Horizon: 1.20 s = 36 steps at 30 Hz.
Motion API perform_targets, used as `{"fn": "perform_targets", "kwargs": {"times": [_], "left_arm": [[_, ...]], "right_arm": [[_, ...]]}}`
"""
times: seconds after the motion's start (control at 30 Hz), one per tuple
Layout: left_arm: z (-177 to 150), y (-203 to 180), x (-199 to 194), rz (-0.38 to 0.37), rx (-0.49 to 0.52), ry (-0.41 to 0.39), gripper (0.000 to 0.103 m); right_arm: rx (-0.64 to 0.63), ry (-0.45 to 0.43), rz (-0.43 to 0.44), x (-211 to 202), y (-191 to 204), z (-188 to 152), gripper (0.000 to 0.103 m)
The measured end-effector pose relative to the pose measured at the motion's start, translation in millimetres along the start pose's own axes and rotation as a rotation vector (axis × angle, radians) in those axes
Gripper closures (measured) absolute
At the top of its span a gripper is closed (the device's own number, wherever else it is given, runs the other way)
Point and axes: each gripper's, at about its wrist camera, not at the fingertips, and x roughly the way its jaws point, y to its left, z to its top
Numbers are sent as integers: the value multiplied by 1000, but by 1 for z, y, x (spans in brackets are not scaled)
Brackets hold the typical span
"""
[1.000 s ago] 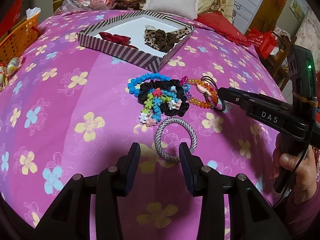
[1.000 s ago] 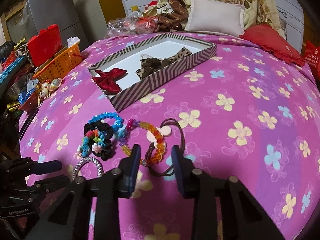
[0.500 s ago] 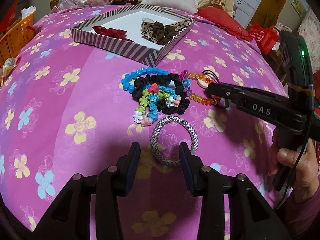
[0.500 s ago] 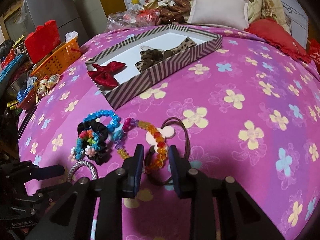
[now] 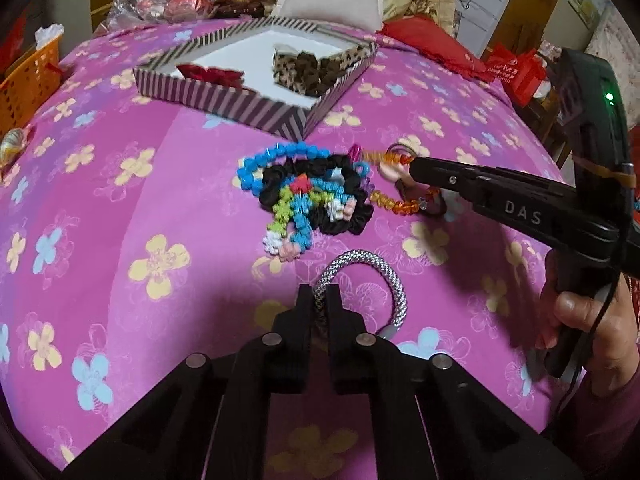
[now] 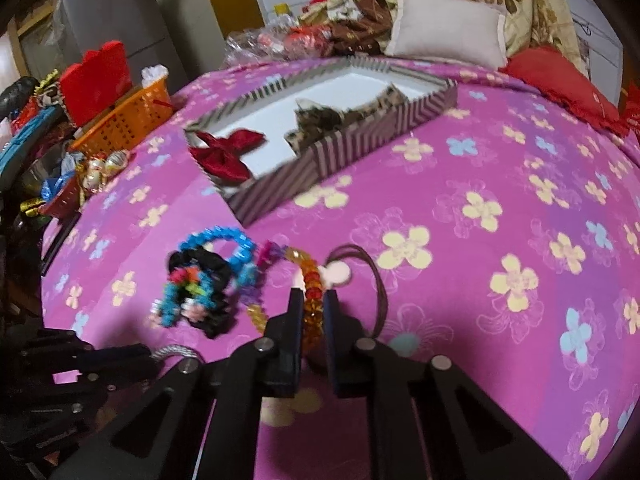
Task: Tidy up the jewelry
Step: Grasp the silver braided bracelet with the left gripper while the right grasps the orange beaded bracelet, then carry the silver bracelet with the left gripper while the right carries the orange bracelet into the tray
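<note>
Jaws of left gripper [image 5: 319, 298] pinch silver bangle [image 5: 394, 284]; right gripper [image 6: 311, 304] closing around amber beads [image 6: 310, 280] (blurred).

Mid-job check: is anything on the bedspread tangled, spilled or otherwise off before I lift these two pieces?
One thing: the amber bead bracelet in the right hand-held gripper, whose jaws are closing, lies against the brown hair tie and the scrunchie pile, so lifting may drag them. Nothing looks spilled or broken.
</note>
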Motion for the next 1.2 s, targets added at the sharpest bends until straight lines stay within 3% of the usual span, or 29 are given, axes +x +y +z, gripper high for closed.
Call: {"fn": "perform_targets", "kwargs": {"times": [0.23,0.5,1.2], "left_arm": [[10,1,-24,-7,1,-69,103],[17,5,-35,8,-9,-94,103],[55,21,-54,125,-9,-184,103]], "right_arm": [[-22,-65,14,-27,13,14,94],[-57,-124,15,-55,25,31,94],[-89,-139,10,-63,36,50,94]]}}
